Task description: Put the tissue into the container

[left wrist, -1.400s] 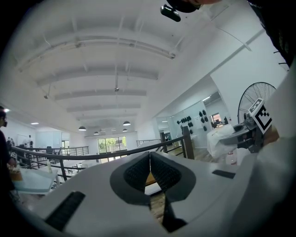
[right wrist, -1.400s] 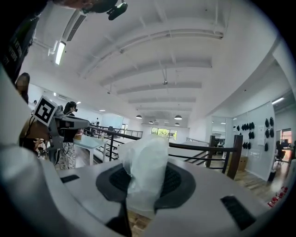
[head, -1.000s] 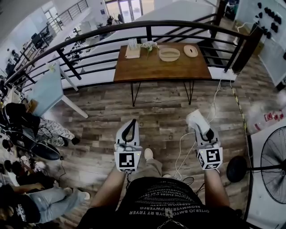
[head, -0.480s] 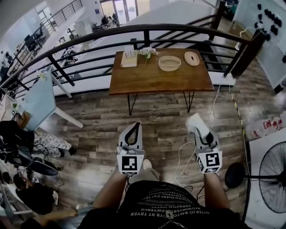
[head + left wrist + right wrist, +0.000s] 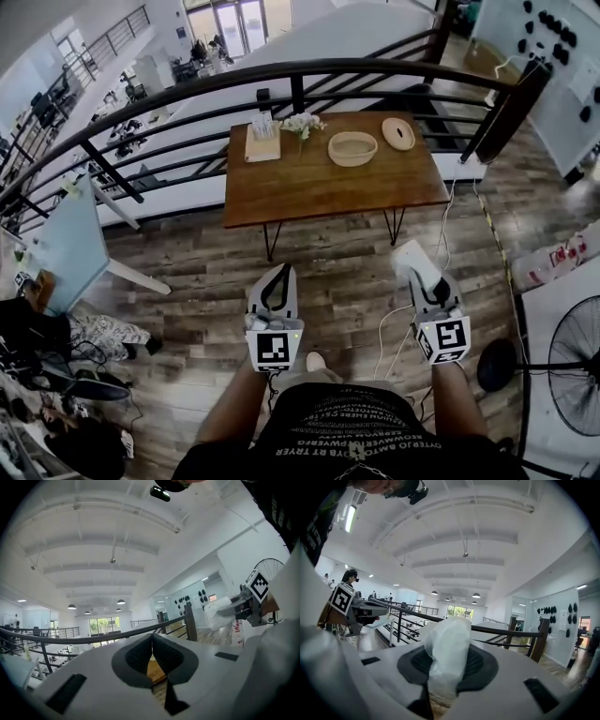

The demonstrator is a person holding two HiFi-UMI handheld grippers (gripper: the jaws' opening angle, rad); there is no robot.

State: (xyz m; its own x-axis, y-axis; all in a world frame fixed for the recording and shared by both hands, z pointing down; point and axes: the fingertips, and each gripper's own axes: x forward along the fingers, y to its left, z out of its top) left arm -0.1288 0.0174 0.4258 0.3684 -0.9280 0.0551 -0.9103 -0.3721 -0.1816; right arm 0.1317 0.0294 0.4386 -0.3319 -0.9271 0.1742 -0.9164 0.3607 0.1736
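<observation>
My right gripper (image 5: 418, 264) is shut on a white tissue (image 5: 446, 654); the tissue (image 5: 413, 256) sticks out past its fingertips, held over the wood floor in front of the person. My left gripper (image 5: 276, 279) is shut with nothing between its jaws, and in the left gripper view (image 5: 151, 645) its pads meet. Ahead stands a brown wooden table (image 5: 328, 183). On it sit a round woven container (image 5: 352, 148) and, to its right, a flat woven lid (image 5: 398, 133). Both grippers are well short of the table.
A black metal railing (image 5: 281, 80) curves behind the table. A tissue holder (image 5: 263, 141) and a small flower bunch (image 5: 301, 123) stand at the table's back left. A floor fan (image 5: 562, 366) is at the right, white cables (image 5: 448, 220) trail on the floor, and a pale blue table (image 5: 66, 244) is at the left.
The view has moved forward toward the table, which now sits lower and nearer in the frame. Both grippers keep their pose, the right one still holding the tissue.
</observation>
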